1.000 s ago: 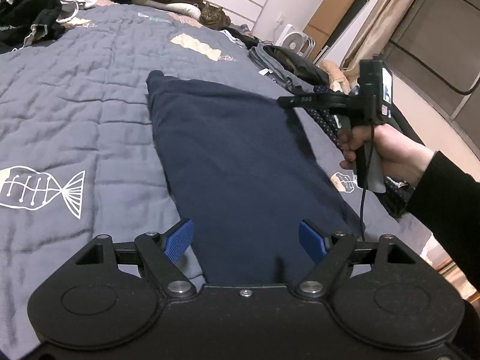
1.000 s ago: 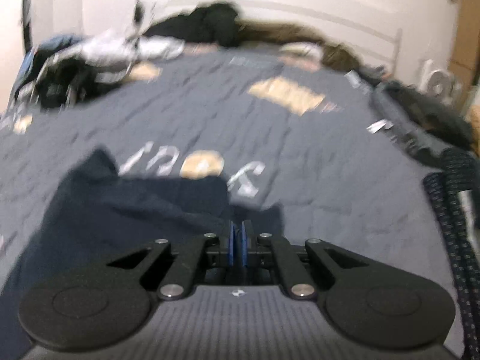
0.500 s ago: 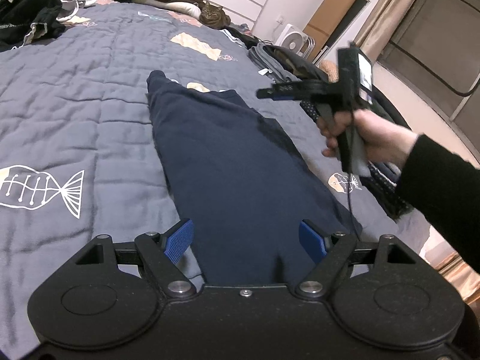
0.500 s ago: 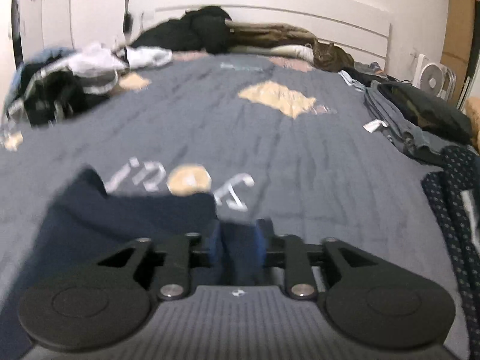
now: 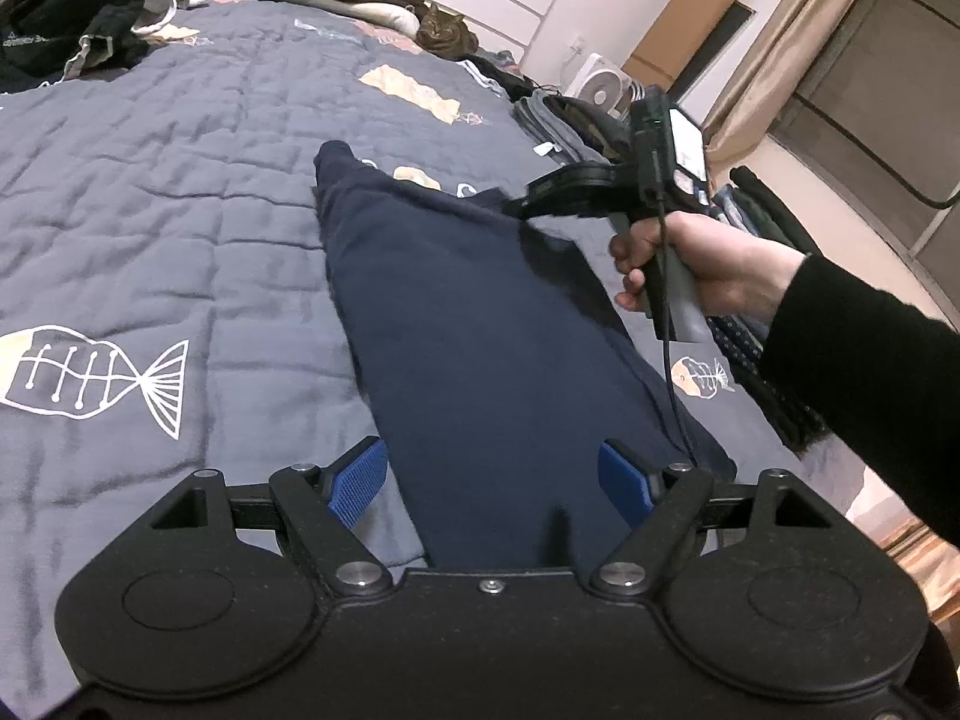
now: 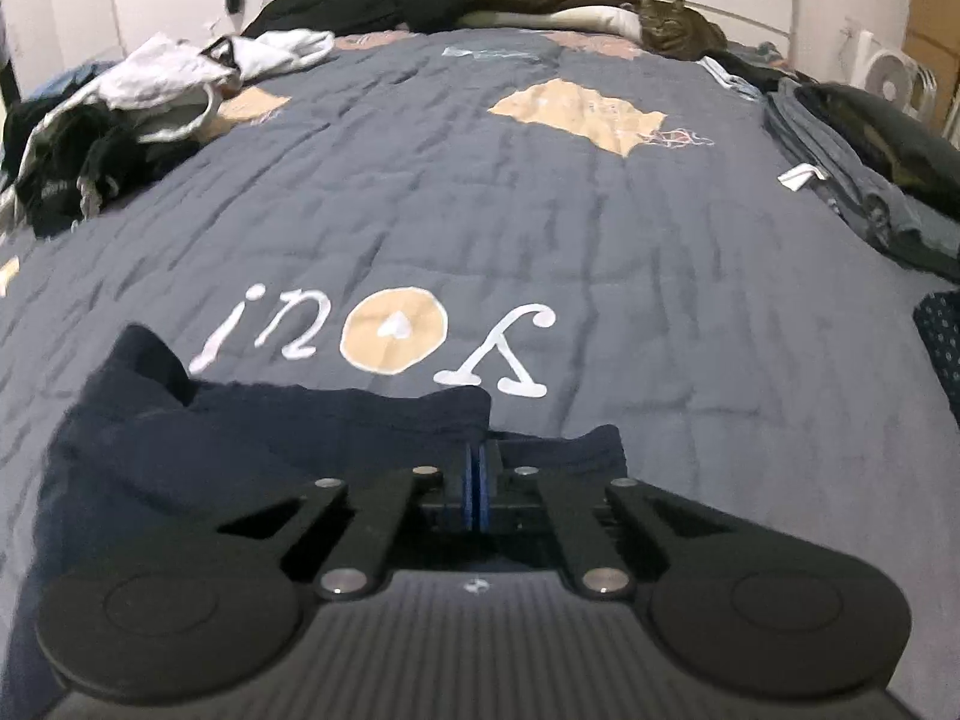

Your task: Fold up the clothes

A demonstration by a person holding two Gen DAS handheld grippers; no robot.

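Left claw (image 5: 492, 474): blue pads set well apart, nothing between them but air, poised over the near end of the navy garment (image 5: 480, 330). Garment laid flat on the grey-blue quilt (image 5: 180, 180), stretching straight ahead from between the left pads and narrowing toward a bunched far tip. Right claw (image 6: 477, 456): pads just closed and now pressed flat together, angled down at the garment's far edge. Fabric bunched directly at and just ahead of the tips, with one raised fold to their left and a lower one to their right; hard to tell whether any cloth is actually caught between the pads. From the left claw's side, right claw ahead and to the right, gripped by a hand (image 5: 690, 264) in a black sleeve (image 5: 870, 360). White lettering on the quilt just beyond the right claw's tips. Loose heap of dark and white clothes (image 6: 120, 120) far ahead to the left of it, folded stack (image 6: 840, 180) ahead to the right, tabby cat (image 5: 441, 30) by the headboard.
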